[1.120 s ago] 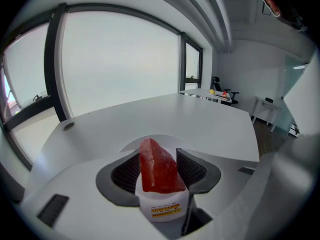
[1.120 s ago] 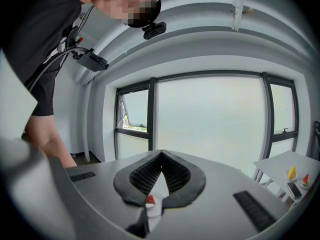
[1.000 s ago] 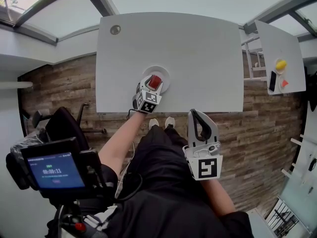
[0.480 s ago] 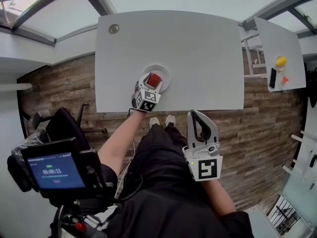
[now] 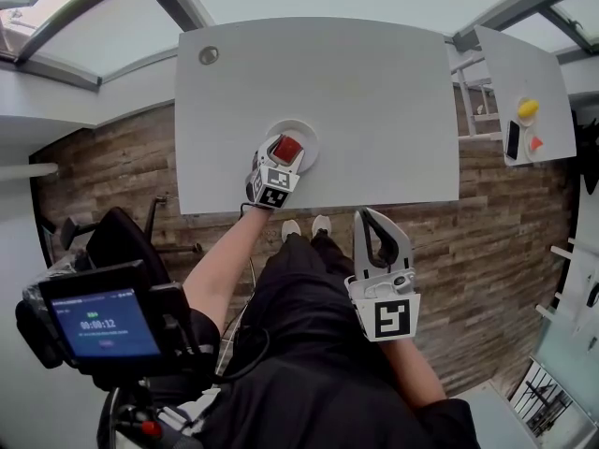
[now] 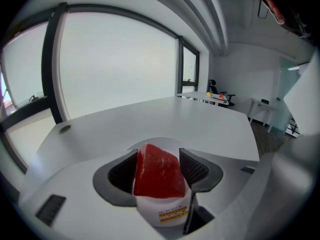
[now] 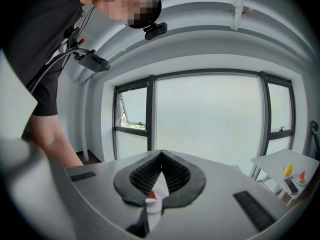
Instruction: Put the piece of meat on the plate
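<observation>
A red piece of meat (image 5: 288,148) lies on the round white plate (image 5: 309,135) near the front edge of the white table (image 5: 374,92). My left gripper (image 5: 283,151) reaches over the plate with its jaws spread wide, one on each side of the meat. In the left gripper view the meat (image 6: 157,174) fills the gap of the left gripper (image 6: 158,152), and the plate's far rim (image 6: 165,142) shows behind it. My right gripper (image 5: 367,215) hangs off the table over the person's lap. The right gripper view shows the right gripper (image 7: 161,155) with its tips touching and nothing between them.
A round grommet (image 5: 208,55) sits in the table's far left corner. A second white table at the right carries a yellow object (image 5: 529,108), an orange cone (image 5: 536,143) and a phone (image 5: 512,140). A black chair (image 5: 122,237) stands on the wooden floor at the left.
The left jaws look slightly wider around the meat, which stays on the plate. Both hands keep their places.
</observation>
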Demonstrator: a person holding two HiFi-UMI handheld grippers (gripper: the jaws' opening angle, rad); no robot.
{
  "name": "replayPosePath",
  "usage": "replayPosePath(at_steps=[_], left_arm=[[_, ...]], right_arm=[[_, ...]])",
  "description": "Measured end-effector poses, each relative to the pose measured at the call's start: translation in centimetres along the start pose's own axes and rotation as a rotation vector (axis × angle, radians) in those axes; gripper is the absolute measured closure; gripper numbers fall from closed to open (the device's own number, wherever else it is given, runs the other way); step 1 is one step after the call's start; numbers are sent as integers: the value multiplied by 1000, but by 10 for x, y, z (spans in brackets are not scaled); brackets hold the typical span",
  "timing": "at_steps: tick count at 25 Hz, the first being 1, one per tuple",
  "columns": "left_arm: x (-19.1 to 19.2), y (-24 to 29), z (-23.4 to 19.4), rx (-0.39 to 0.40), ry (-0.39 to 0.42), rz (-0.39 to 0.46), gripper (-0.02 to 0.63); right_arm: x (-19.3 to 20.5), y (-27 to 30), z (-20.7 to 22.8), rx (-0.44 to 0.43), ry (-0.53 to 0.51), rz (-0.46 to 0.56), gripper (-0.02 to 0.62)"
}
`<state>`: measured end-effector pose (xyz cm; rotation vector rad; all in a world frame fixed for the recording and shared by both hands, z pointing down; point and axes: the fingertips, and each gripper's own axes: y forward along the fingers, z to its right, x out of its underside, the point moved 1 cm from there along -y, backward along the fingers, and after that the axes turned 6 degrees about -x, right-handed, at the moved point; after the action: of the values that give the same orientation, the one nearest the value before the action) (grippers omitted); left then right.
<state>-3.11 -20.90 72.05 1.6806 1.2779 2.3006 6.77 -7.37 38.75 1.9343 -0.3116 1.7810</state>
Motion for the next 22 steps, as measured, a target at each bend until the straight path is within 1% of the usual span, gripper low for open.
replayPosePath(at_steps=[7,14,19,22], left_arm=[[-2,6,5,15,11,-16,359],[-2,3,2,1,17,-6,359],[2,2,0,-9,-57,-22,359],[2,1,-2,-7,-56,-23,360]], right_arm=[[0,-1,-2,3,6,-3,591],[2,-1,0,7,15,-10,591],[5,-2,1,10,52,-9,591],[6,3,2,3,57,-6,591]])
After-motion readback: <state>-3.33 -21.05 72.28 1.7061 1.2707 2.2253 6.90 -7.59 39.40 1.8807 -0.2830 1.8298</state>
